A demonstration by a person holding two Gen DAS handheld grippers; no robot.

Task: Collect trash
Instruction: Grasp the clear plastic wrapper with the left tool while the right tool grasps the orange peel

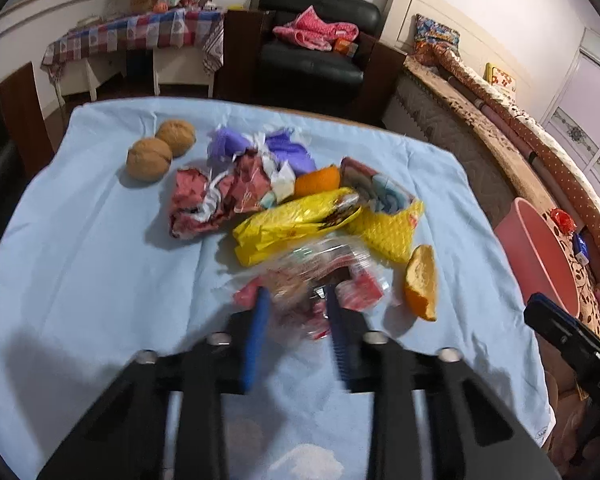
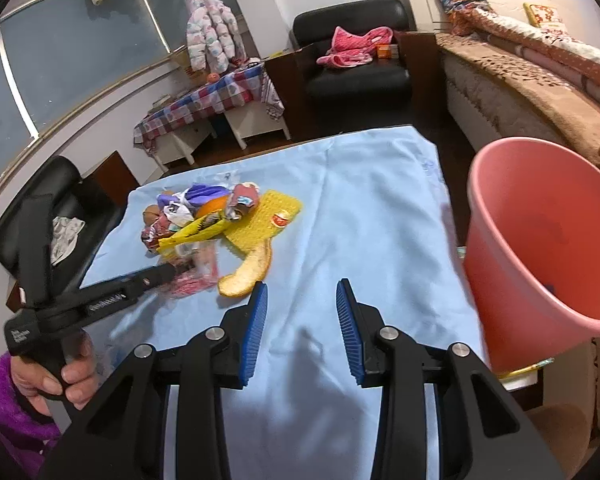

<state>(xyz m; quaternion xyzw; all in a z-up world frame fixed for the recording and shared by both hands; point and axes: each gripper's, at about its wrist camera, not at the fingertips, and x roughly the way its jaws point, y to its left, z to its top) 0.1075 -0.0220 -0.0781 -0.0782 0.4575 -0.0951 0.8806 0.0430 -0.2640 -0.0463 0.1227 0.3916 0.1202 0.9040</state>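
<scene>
— Nearest trash? Clear crinkly wrapper (image 1: 320,280) with red print, on the blue cloth (image 1: 100,260) before the pile. Likely light, limp, slippery; best pinched at a bunched fold.

— Left gripper (image 1: 296,300)? Narrowed around that wrapper, pads seemingly pressing it. Right gripper (image 2: 302,320): parted, empty, above bare cloth. Further off, pink bin (image 2: 540,240).

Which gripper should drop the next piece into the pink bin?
Left. The left gripper is already around the clear crinkly wrapper; the right gripper hangs empty beside the pink plastic bin.
</scene>
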